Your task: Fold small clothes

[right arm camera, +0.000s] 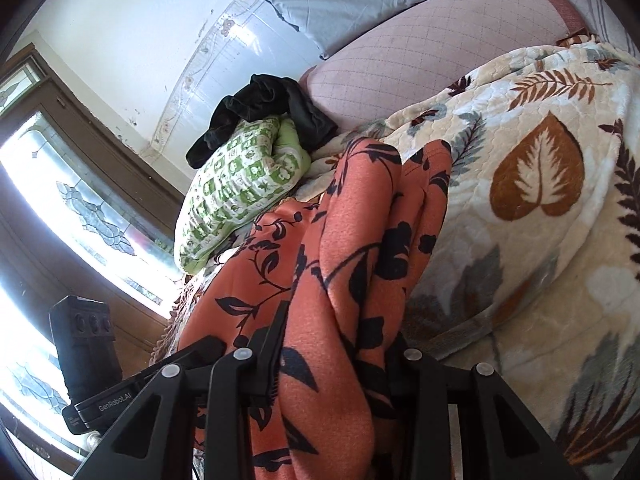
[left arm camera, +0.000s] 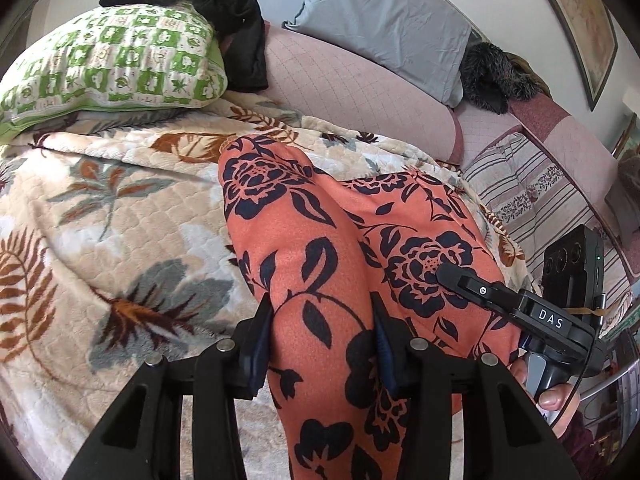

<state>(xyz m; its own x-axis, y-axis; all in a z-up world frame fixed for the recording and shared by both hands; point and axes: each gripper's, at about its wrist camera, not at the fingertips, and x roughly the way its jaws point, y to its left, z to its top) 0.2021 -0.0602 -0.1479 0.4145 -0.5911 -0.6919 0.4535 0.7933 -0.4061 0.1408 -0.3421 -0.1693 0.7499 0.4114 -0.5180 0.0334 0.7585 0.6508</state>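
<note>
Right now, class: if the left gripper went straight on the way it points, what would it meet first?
The orange floral garment already bunched between the jaws of the left gripper fills its line; beyond that, probably the leaf-print blanket, though depth is unclear.

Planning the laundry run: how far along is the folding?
Done: no folded pile shows. In hand: the left gripper and right gripper each clamp the orange floral garment above the leaf-print blanket. Left: fold it; the black garment lies unfolded.
</note>
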